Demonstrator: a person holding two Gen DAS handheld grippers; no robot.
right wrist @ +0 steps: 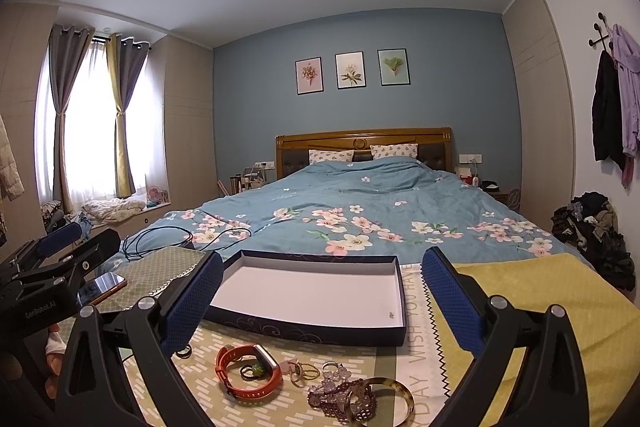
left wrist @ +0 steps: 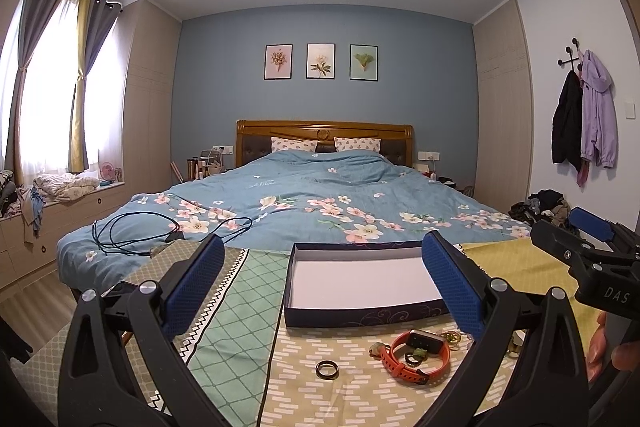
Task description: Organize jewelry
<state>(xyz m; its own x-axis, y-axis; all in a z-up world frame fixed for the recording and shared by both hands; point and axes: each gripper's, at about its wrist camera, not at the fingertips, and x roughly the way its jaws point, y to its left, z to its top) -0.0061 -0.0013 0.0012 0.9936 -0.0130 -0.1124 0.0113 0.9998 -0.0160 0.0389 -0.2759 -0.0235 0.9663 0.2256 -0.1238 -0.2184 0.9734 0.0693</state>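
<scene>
Basically nothing sorted yet. Left gripper (left wrist: 322, 287) is spread wide, holding nothing; the dark ring (left wrist: 327, 369) sits loose between its fingers. The orange watch (right wrist: 248, 371), bead bracelets (right wrist: 340, 401) and amber bangle (right wrist: 380, 403) lie between the right gripper's (right wrist: 322, 301) fingers, also released. The box tray (right wrist: 312, 293) just beyond the fingertips looks empty.

Left wrist view: right gripper's blue pad hides the shallow dark-blue cardboard box (left wrist: 360, 315) near-right corner; small gold-green rings (left wrist: 454, 338) half hidden behind it, type unclear. Right wrist view: amber translucent bangle (right wrist: 384, 401) and dark-red bead bracelet (right wrist: 334, 405) cut off by bottom edge. Glossy dark phone (right wrist: 105, 285) partly hidden behind the left gripper (right wrist: 64, 255). Tiny mark inside box (right wrist: 391, 315) unreadable. Bedside clutter too small.
</scene>
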